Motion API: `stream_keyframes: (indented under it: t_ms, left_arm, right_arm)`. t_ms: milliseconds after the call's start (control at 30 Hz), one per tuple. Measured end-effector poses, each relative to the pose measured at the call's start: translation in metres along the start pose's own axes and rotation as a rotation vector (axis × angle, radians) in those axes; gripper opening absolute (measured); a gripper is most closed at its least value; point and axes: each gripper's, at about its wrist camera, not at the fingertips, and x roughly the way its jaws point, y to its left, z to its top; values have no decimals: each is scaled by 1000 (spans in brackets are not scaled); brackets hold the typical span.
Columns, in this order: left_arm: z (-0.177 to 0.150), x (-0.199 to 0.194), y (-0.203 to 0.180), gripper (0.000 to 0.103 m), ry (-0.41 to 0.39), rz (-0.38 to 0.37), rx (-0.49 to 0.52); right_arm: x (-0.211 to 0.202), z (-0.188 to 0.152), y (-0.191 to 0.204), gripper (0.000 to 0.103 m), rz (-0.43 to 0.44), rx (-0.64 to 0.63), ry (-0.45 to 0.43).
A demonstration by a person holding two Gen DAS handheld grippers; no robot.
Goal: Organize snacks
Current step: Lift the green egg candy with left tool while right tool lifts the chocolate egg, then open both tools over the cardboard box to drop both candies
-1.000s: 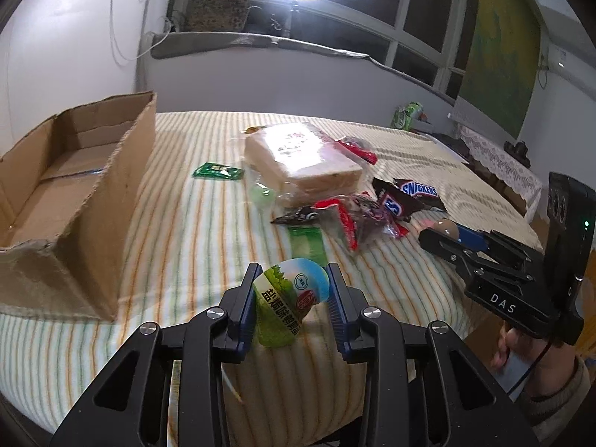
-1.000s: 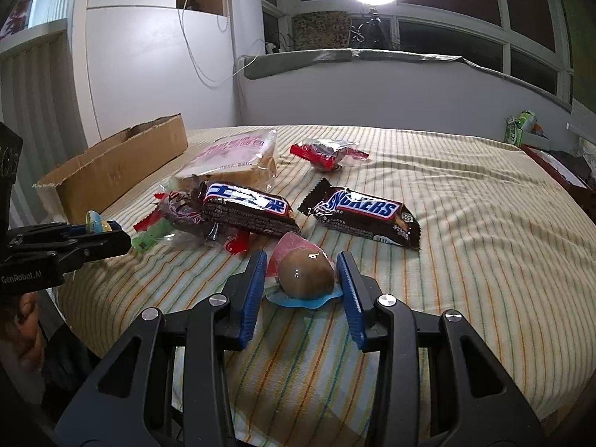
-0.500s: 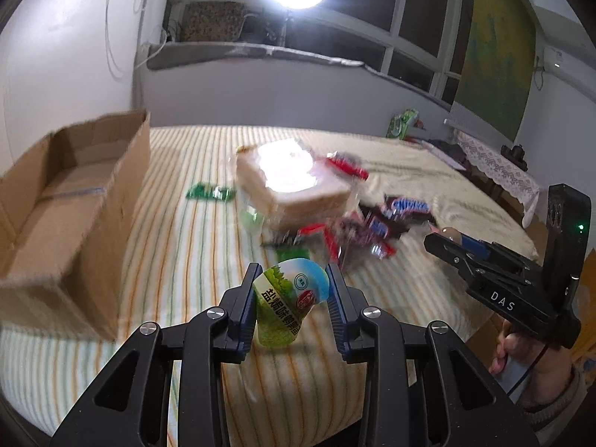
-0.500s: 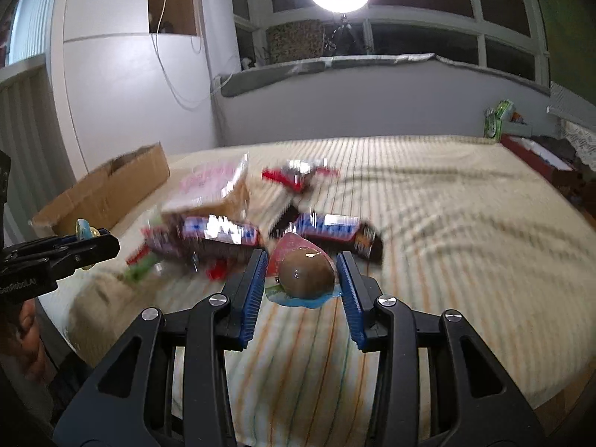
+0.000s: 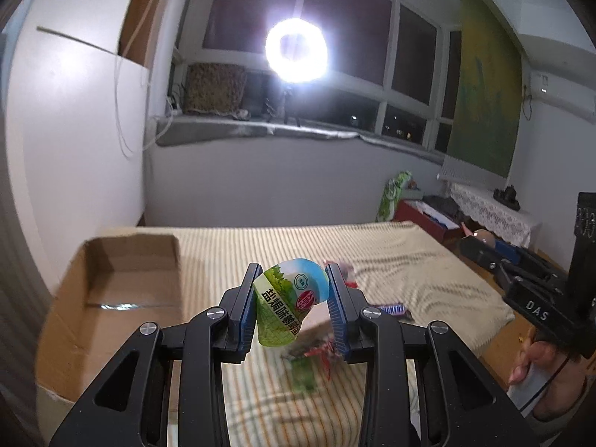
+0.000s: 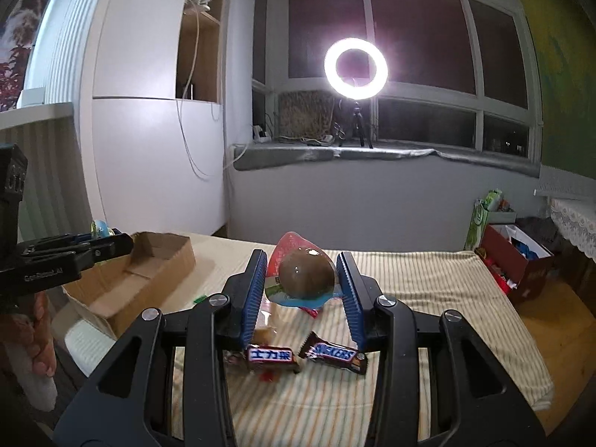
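Nearest the left wrist camera, the left hand-held gripper (image 5: 292, 309) was closed part-way on a small green packet (image 5: 288, 303), its blue ribbed pads pressing the packet's two sides. The packet was glossy film, printed, rounded at the top and tilted slightly, clear of the bed. The right hand-held gripper (image 6: 303, 292) was likewise clamped on a brown egg in a clear moulded blister (image 6: 305, 277) with red and blue backing; the egg was smooth, shiny and oval, its long axis lying roughly across the pads.

Governing relation: the cardboard box (image 5: 123, 298) lay ahead and to the left of both loads, below them, its long axis running away from the cameras and its top open. In the left view it sat just left of the packet; in the right view it was further off, beyond the other gripper. The left hand was judged the nearer to it.

Below the pads, on the striped bedcover (image 6: 428, 275), lay two dark foil chocolate bars (image 6: 273, 357) (image 6: 333, 354), flat and oblong, side by side, with blurred red and green wrappers (image 5: 311, 357) beside them. The cover looked soft and ribbed, the box stiff, matt corrugated board, empty as far as visible.

Farthest off, a ring light (image 6: 355, 67) stood on the window sill.
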Motion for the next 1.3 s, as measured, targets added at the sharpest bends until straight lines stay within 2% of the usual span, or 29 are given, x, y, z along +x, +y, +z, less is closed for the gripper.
stream_keyframes:
  t_ms: [300, 467, 767, 900, 1200, 1267, 1300]
  left_arm:
    - [0, -11, 21, 32, -22, 31, -26]
    - [-5, -20, 54, 32, -30, 77, -61]
    - [-20, -44, 125, 32, -28, 218, -139]
    - [-28, -53, 146, 32, -17, 259, -171]
    - [-32, -40, 155, 33, 18, 238, -187]
    - [-34, -33, 156, 37, 38, 233, -192]
    - [-35, -31, 158, 43, 44, 233, -193]
  right_arm:
    - [15, 4, 40, 41, 57, -31, 50]
    - [34, 3, 80, 41, 113, -76, 77]
    - [81, 3, 180, 41, 315, -158, 113]
    - [92, 1, 211, 41, 382, -179, 118]
    - [121, 1, 229, 43, 423, -186, 140]
    - [132, -3, 231, 44, 443, -182, 173]
    - [138, -6, 232, 45, 447, -184, 184]
